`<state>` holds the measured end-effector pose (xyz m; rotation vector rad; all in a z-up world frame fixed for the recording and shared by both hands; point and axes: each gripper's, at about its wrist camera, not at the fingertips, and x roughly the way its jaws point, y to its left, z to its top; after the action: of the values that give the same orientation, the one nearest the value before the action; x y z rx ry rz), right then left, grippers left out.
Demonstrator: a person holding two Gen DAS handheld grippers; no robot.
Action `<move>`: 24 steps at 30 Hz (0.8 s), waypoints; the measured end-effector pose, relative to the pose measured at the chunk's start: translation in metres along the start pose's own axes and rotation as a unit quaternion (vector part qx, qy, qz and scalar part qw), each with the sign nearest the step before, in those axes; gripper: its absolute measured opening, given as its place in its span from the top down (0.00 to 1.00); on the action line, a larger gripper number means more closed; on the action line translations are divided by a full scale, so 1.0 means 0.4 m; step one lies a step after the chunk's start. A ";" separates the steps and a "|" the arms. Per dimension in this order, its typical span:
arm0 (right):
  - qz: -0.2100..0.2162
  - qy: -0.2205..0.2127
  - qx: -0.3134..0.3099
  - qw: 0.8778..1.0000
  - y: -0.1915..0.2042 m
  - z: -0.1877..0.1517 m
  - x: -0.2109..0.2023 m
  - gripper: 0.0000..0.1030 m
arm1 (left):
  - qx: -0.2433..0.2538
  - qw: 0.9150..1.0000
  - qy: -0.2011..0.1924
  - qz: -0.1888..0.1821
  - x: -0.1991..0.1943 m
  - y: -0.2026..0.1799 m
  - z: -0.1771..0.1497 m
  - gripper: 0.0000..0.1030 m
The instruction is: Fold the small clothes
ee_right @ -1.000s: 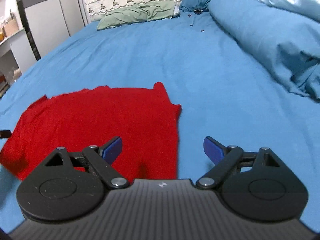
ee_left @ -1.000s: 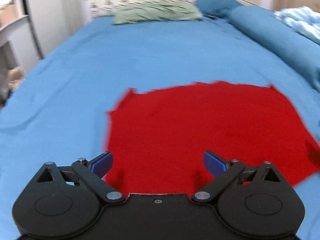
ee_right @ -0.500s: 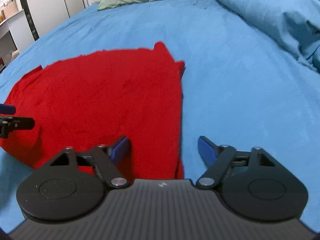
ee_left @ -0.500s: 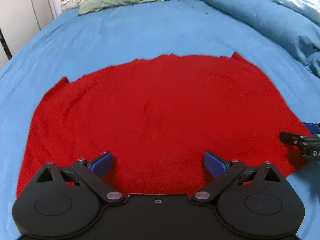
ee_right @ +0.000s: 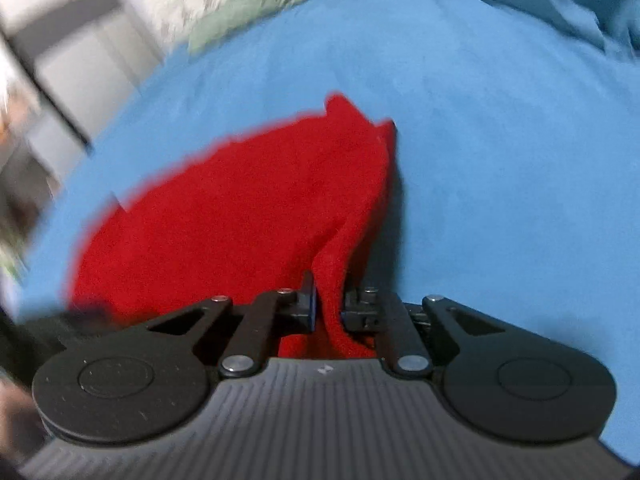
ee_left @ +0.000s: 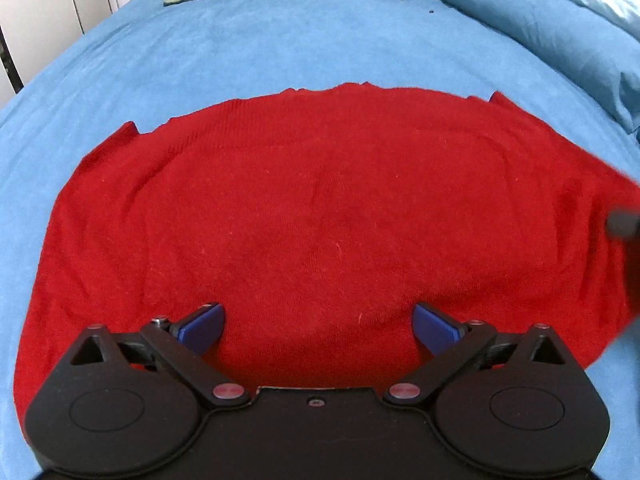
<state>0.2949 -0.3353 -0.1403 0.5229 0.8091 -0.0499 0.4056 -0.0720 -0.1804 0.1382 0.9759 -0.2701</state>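
Blur smears the right wrist view, yet the right tongs [ee_right: 329, 308] are plainly clamped on a raised fold at the red sweater's [ee_left: 320, 216] right edge. Left tongs [ee_left: 318, 326] hang spread apart above its near hem. The sweater lies on the blue bed [ee_left: 248, 48], with bare sheet beyond it.

Left gripper [ee_left: 318, 322]: matte black body, two round hubs with recessed discs, triangular cut-outs in the linkage arms, reddish-silver pivot screws, one small screw mid-plate, blue fingertips [ee_left: 200, 326]. Right gripper [ee_right: 329, 306]: same black hubs and linkages with silver pivot screws, but a grey ribbed centre plate carrying a small pale mark; blue pad edge visible.
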 end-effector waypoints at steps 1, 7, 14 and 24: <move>0.020 -0.008 0.019 1.000 0.017 0.020 -0.015 0.76 | -0.003 1.000 -0.003 -0.006 -0.011 0.010 -0.001 0.03; 0.120 -0.024 -0.084 0.989 0.323 0.104 -0.044 0.76 | -0.016 0.999 -0.041 -0.005 -0.124 0.143 -0.046 0.07; 0.180 0.082 -0.273 0.941 0.732 -0.040 0.188 0.76 | -0.056 0.997 -0.052 0.007 -0.206 0.329 -0.180 0.07; 0.170 0.124 -0.287 0.935 0.784 -0.137 0.311 0.24 | -0.073 0.993 -0.083 -0.038 -0.223 0.385 -0.253 0.07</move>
<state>0.4190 -0.0174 -0.1249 0.1051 0.9200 0.5691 0.3218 0.1140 -0.1633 -0.0550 0.8334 -0.2734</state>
